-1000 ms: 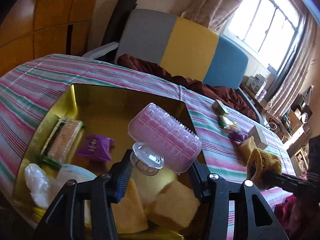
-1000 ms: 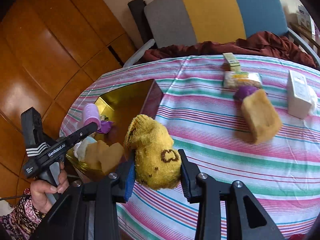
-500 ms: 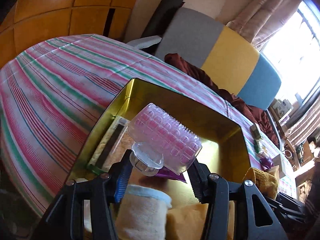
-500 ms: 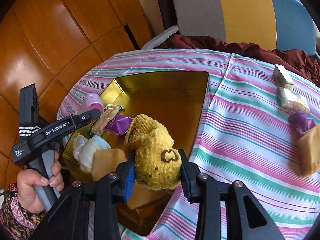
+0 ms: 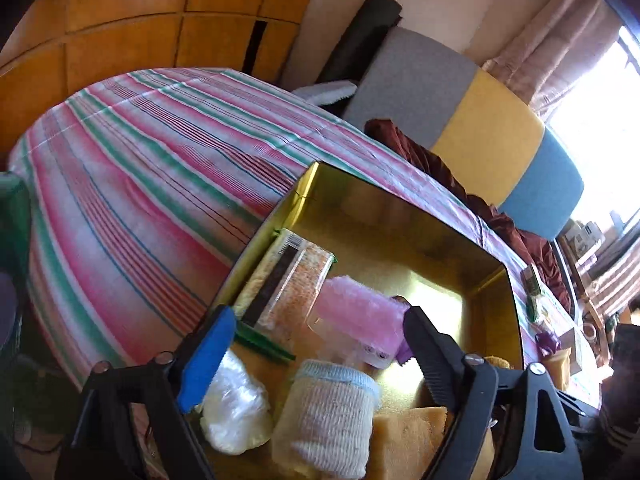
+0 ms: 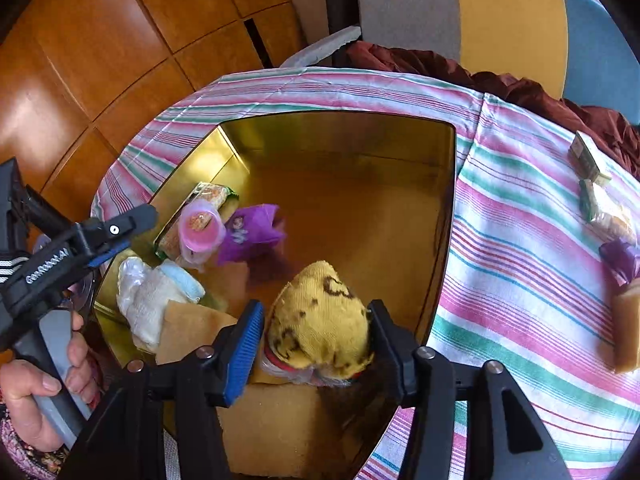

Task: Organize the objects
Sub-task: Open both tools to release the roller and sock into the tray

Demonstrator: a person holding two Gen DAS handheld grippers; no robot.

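We are holding a yellow sock bundle (image 6: 320,316) in the right claw (image 6: 316,344), which is pressing it from both sides, hovering over the near end of the gold tin box (image 6: 344,132) on the striped tabletop (image 6: 520,240). The sock bundle is looking soft, light and squashy, so we are judging that a grip across its thick middle is the safest hold; it should not slip on the ribbed pads, and it can drop without harm.

Our left claw (image 5: 316,344) is standing wide with nothing between its fingers, and the pink bristly roller (image 5: 360,316) is lying in the box just ahead of it, blurred, beside the flat snack packet (image 5: 288,280). That roller is looking like hard, light plastic, likely to roll if nudged.

A rolled white sock (image 5: 328,416), a plastic-wrapped white lump (image 5: 236,400) and a tan sponge (image 5: 404,436) are crowding the near corner, so we are reckoning the open floor of the box is the better landing spot.
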